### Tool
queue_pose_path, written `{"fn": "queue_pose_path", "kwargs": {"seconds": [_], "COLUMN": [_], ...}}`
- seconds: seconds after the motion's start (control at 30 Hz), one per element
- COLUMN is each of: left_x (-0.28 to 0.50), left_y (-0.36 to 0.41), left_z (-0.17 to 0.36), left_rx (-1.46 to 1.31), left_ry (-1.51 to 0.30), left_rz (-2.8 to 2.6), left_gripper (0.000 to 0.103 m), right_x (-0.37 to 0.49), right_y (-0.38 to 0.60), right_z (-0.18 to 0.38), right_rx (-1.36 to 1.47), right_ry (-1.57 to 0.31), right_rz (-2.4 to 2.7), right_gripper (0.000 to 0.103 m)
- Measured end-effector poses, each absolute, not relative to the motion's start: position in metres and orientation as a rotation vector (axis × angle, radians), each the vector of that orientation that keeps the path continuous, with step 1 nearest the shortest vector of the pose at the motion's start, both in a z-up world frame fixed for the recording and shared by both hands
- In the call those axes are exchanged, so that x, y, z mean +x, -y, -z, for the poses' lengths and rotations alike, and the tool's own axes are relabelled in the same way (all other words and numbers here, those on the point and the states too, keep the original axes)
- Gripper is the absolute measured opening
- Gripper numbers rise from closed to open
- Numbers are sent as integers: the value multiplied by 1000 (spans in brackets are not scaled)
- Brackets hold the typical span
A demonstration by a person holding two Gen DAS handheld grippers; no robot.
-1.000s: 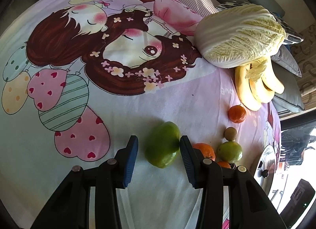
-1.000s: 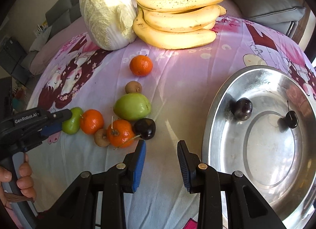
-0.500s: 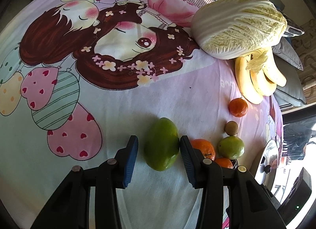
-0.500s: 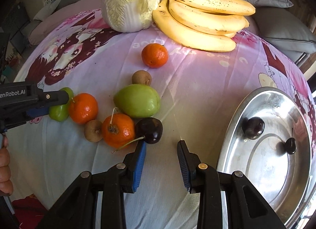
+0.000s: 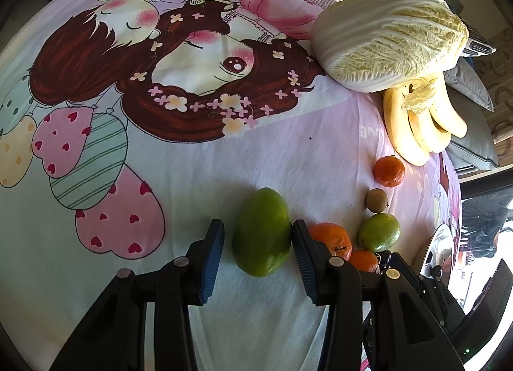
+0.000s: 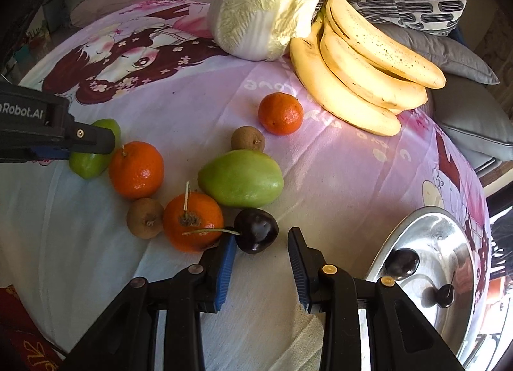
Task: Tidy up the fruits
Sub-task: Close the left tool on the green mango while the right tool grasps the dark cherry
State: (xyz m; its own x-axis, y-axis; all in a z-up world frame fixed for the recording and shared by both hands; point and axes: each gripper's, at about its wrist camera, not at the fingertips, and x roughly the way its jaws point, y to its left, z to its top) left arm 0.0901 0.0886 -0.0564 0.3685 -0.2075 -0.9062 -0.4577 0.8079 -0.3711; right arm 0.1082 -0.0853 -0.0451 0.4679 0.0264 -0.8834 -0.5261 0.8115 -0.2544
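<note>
Left gripper spread around the green fruit, low centre, right pad touching. Right gripper, also spread, lines up on the dark cherry. Next, probably: both squeeze, then carry to the steel bowl, lower right.

1. Bed sheet: pink and pale, printed with a cartoon girl, hearts and balloons; it carries everything.
2. Far edge: napa cabbage touching a bunch of bananas.
3. Lone mandarin just below the bananas; a small brown fruit beside it.
4. Cluster at centre: large green mango, two mandarins, another brown fruit, dark cherry.
5. Smaller green mango at the cluster's left end.
6. Steel plate at the right edge.
7. Grey cushions behind.
</note>
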Motion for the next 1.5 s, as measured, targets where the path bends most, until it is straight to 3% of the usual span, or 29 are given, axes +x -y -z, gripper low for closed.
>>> {"fn": "queue_pose_path", "kwargs": {"seconds": [0.57,0.7,1.5], "left_x": [92,92,80], "left_y": [-84,-85,-90], "left_z": [63,63,58], "left_rx": [-623,-634,-674], "left_ry": [-1225,-1216,-1205], "left_rz": [-165,-156,-149], "left_gripper": [45,40,40], "right_x": [115,114,120], "right_y": [92,94,100], "right_z": [43,43,38], "right_rx": [-449,-433,-382], "right_ry": [-1066,-1067,-1048], "right_rz": [-390,-391,-344], "right_gripper": [29,29,30]}}
